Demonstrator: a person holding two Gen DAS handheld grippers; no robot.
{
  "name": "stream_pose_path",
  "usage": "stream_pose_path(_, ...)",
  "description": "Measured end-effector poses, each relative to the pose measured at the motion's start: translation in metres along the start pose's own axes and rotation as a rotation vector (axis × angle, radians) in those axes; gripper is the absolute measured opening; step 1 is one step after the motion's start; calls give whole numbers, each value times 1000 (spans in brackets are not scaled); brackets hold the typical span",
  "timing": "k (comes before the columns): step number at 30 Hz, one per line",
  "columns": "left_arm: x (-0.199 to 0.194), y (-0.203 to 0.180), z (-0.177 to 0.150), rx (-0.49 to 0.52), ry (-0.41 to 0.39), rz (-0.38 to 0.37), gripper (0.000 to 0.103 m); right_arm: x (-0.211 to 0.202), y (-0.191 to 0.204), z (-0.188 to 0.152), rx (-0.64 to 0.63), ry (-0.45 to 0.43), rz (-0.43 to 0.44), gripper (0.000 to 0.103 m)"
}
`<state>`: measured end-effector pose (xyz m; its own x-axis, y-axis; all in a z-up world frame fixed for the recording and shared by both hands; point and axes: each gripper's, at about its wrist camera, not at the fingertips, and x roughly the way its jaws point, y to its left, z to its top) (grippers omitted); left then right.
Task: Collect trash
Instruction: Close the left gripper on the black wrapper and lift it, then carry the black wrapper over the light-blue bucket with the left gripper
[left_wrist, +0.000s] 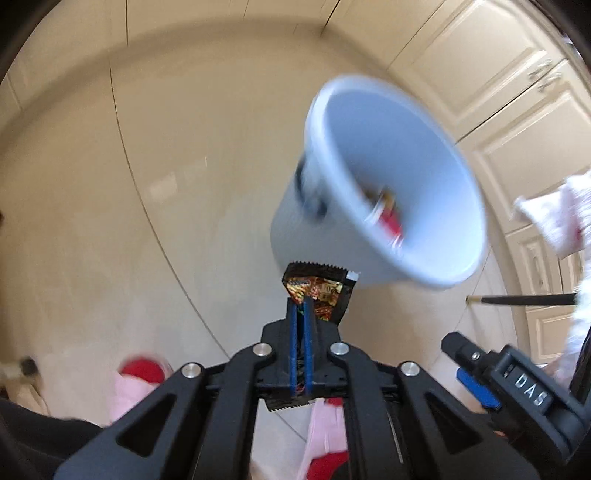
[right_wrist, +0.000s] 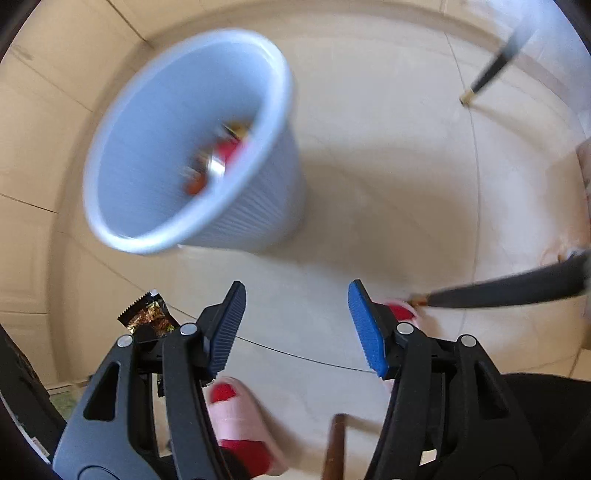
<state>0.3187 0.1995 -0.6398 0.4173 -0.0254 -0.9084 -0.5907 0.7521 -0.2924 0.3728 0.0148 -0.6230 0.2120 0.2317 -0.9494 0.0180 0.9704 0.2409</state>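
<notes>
Here the left gripper (left_wrist: 301, 306) is clamped on a black and gold snack wrapper (left_wrist: 320, 287), which sticks out past its fingertips, just below the outer wall of the pale blue bin (left_wrist: 373, 258) ahead and slightly right. The right gripper (right_wrist: 295, 325) has its jaws spread wide with nothing between them; the bin sits ahead to its left with blurred trash (right_wrist: 216, 158) inside.

The wrapper (left_wrist: 317, 291) looks like glossy crinkled foil with a serrated edge, while the bin (right_wrist: 258, 206) is matt pale plastic, finely ribbed outside and smooth within. Each hand-held gripper's pads (right_wrist: 369, 332) are ridged blue rubber on matt black plastic with shiny metal pins; the floor (right_wrist: 388, 184) is smooth tile with a soft sheen.
</notes>
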Motion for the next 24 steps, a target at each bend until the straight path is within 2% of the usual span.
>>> stream_pose_path(4, -33, -10, 33, -15, -85, -38, 2, -23, 16, 25, 8, -92, 65, 58)
stream_pose_path(6, -34, -20, 42, -1, -90, -43, 3, -17, 14, 37, 39, -90, 54, 58)
stream_pose_path(8, -27, -37, 48, 53, -96, -21, 3, -5, 11, 44, 67, -71, 53, 58)
stream_pose_path(11, -34, -40, 63, 99, -113, -41, 3, 16, 6, 51, 134, -27, 72, 55)
stream_pose_path(13, -26, -47, 71, 118, -99, -64, 3, 26, 5, 58, 158, -20, 87, 47)
stream_pose_path(14, -26, -60, 69, 134, -97, -64, 3, 30, 5, 61, 159, -17, 88, 35)
stream_pose_path(16, -17, -74, 78, 161, -80, -68, 3, 36, 5, 69, 146, -13, 48, 32)
stream_pose_path(17, -11, -80, 78, 166, -76, -73, 3, 40, 1, 72, 151, -10, 36, 24)
stream_pose_path(20, -10, -91, 82, 179, -82, -99, 3, 42, -5, 69, 189, -2, 54, 21)
stream_pose_path(24, -4, -105, 86, 203, -67, -113, 3, 42, -1, 68, 162, -18, 32, 20)
